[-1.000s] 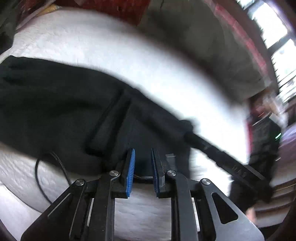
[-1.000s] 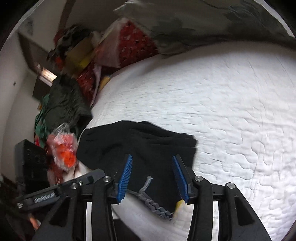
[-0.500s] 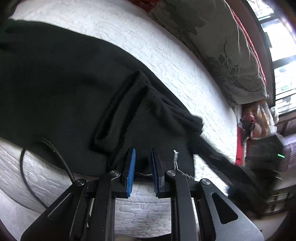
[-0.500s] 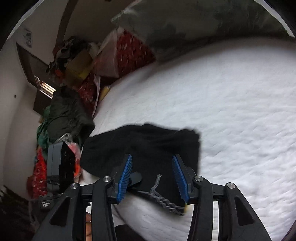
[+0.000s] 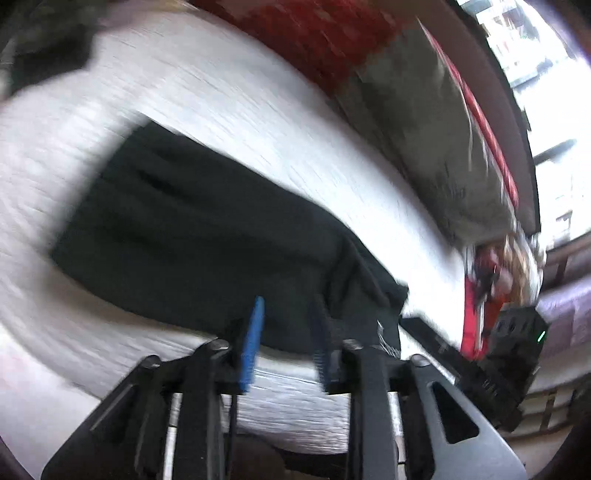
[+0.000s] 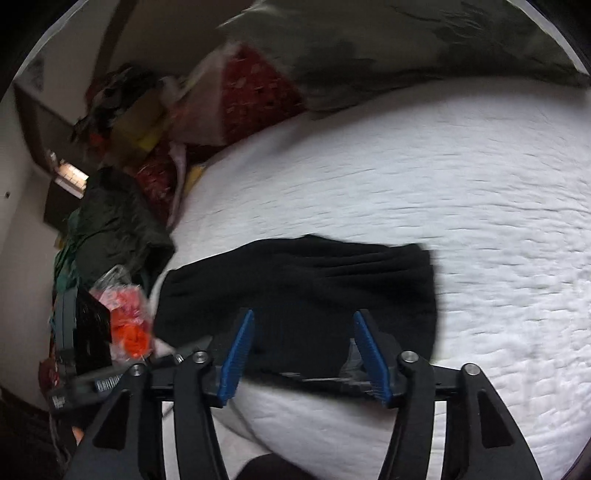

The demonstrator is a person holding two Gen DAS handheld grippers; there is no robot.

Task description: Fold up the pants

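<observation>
Left wrist view, heavy motion blur. Left tongs point(image 5: 286, 343) have blue pads parted and still widening; nothing is clamped between them. The black pants point(image 5: 207, 236) lie just ahead of the tips, spread on the white quilted bed point(image 5: 229, 110). The near hem of the cloth sits behind the pad tips, over the bed edge. The garment stretches from the tongs away to the upper left as one long dark band; a raised fold or ridge runs through it just right of the right pad. A pale drawstring end point(image 5: 382, 334) shows at the cloth corner right of the tongs.

Beyond the pants, far side of the bed: grey patterned pillow point(image 5: 424, 122) and a red cushion point(image 5: 314, 33). To the right of the left tongs, the body of the other tool juts in, dark and blurred.

Right wrist view, sharper. Right tongs point(image 6: 303, 350) stand well apart and are spreading further; pads do not press on anything. The pants point(image 6: 303, 280) lie directly ahead of and between the tips, folded into a compact dark block, with the near edge passing under the pad line. The bed point(image 6: 443, 184) runs bare ahead and to the right. Left of the tongs, off the bed: a heap of clothes and bags point(image 6: 122, 122), with an orange bag point(image 6: 129, 321) nearest.
</observation>
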